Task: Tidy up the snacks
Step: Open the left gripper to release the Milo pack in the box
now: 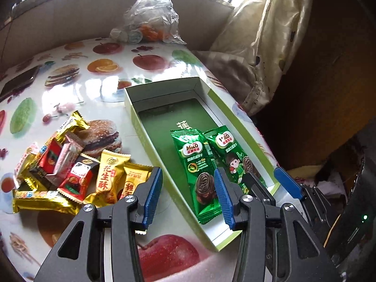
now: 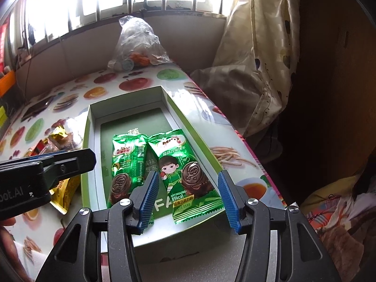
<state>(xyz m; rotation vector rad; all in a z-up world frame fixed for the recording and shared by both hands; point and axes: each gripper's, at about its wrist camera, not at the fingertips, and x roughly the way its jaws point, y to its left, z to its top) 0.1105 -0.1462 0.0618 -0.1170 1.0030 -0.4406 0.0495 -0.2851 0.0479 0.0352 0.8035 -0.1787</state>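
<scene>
Snacks: two green Milo packets lie side by side in the open box; the mixed pile waits on the table.

I judge the packets are laid lengthwise to leave the box's far half free. My right gripper hangs wide and empty over the right packet's near end. My left gripper, also wide and empty, straddles the box's left wall, pile just left.

Box far half lies open; Milo packets crowd its near end.
</scene>
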